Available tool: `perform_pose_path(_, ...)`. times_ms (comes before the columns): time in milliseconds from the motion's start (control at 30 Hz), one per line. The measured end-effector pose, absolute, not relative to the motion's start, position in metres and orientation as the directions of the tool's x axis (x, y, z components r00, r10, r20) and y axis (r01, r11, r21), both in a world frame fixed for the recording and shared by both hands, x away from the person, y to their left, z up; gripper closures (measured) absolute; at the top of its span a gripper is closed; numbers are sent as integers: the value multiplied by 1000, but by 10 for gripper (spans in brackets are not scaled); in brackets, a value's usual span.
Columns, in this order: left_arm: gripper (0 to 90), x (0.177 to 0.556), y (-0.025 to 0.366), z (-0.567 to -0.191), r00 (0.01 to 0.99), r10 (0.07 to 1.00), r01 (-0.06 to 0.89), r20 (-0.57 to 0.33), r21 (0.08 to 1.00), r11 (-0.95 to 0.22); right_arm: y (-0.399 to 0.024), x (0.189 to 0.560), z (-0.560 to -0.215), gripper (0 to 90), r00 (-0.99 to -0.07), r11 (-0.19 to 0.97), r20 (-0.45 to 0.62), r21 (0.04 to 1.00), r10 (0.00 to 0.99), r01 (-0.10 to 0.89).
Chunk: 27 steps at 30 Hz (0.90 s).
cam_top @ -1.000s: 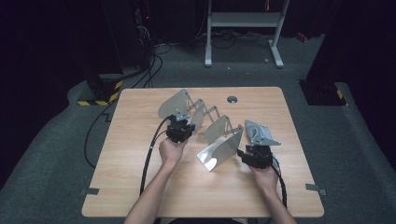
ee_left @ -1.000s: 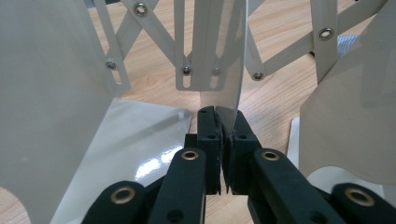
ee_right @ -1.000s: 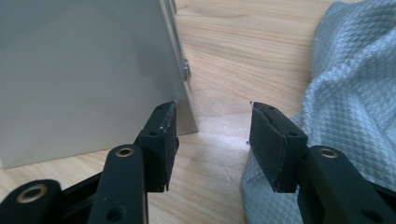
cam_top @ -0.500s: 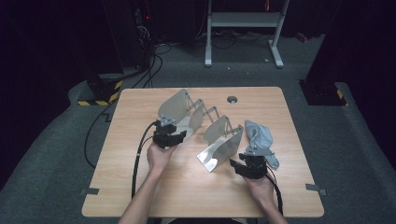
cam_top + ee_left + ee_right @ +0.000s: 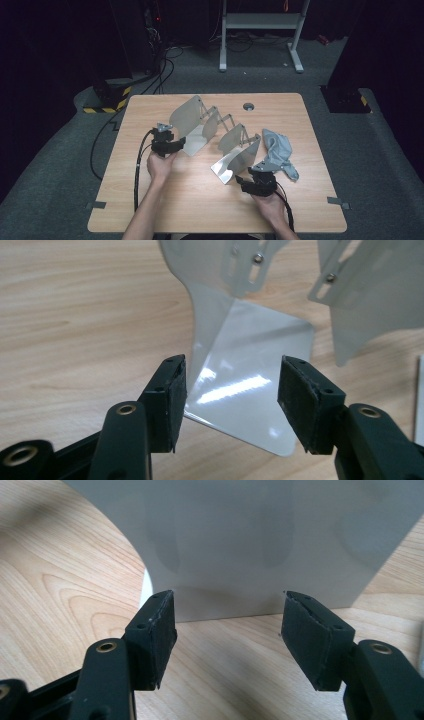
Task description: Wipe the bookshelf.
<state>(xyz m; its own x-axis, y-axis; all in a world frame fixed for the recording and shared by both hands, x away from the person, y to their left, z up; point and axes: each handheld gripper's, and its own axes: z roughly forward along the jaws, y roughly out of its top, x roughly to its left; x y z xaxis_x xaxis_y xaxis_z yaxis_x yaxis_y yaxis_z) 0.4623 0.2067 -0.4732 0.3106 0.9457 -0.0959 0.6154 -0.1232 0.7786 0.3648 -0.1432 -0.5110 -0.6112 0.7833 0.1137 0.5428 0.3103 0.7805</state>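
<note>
Both hand-held grippers [image 5: 172, 144] [image 5: 248, 180] spread, empty, just opened, beside curved glossy metal plates [image 5: 240, 157] on wood-grain table [image 5: 200, 200]

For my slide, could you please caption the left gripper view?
Open left gripper faces the metal rack's glossy base plate on the wooden table.

Bright table, dark surroundings, slight glare

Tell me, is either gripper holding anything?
Nothing is held. The left gripper and right gripper both stand open, just released, facing the metal rack.
</note>
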Motion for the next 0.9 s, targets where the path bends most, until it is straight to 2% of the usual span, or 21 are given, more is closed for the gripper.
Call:
perform_pose_path(300,477,478,214,-455,291,956,573,-50,809,-132,-135,366,-511,380,-601,329,91,768,794,550)
perform_pose_path(633,703,483,215,-445,340,934,568,-109,815,-111,-140,370,-510,377,-574,308,92,770,813,559)
perform_pose_path(800,825,481,215,-444,362,927,567,-102,813,-132,-143,371,-510,370,-556,293,83,779,827,554)
perform_pose_path(900,853,478,213,-444,385,918,561,-98,814,-148,-144,373,-510,366,-548,292,78,779,833,554)
